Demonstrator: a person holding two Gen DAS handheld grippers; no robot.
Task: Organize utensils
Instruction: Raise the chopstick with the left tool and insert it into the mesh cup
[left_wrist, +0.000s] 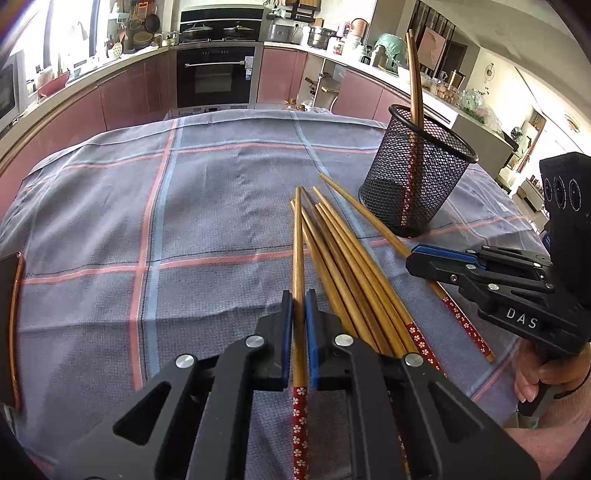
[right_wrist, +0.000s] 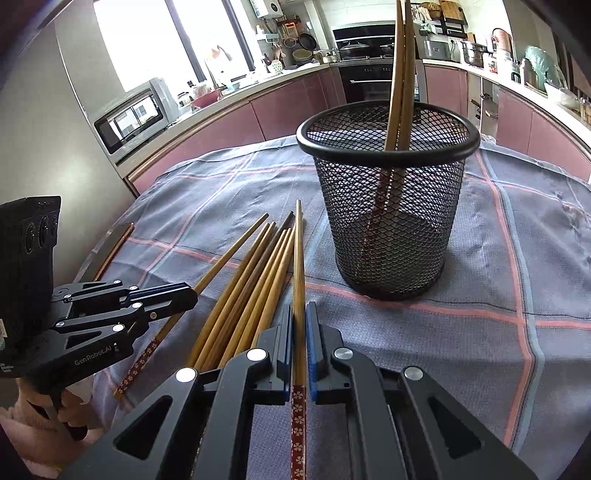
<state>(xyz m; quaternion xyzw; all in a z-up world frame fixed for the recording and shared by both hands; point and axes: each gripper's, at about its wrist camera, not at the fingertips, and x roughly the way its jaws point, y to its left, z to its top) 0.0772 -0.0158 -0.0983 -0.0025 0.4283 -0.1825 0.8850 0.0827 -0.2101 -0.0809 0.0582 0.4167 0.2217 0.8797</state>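
On plaid tablecloth, left wrist view: left gripper pinched tight on one chopstick, red flowered handle end showing below the pads, tip pointing away. Just right of it, loose pile of chopsticks fanned flat on cloth, touching one another. Black mesh holder upright beyond the pile, to the right, two chopsticks standing inside, leaning on rim. Right gripper at right edge, jaws pressed together over the outermost chopstick, hand on its grip. Kitchen counter and oven behind.

From right wrist view: right gripper clamped on single chopstick, flowered end below pads. Pile of chopsticks to its left on cloth. Mesh holder ahead and right, near, upright, two sticks in it. Left gripper at left, closed on a chopstick. Microwave on counter behind.
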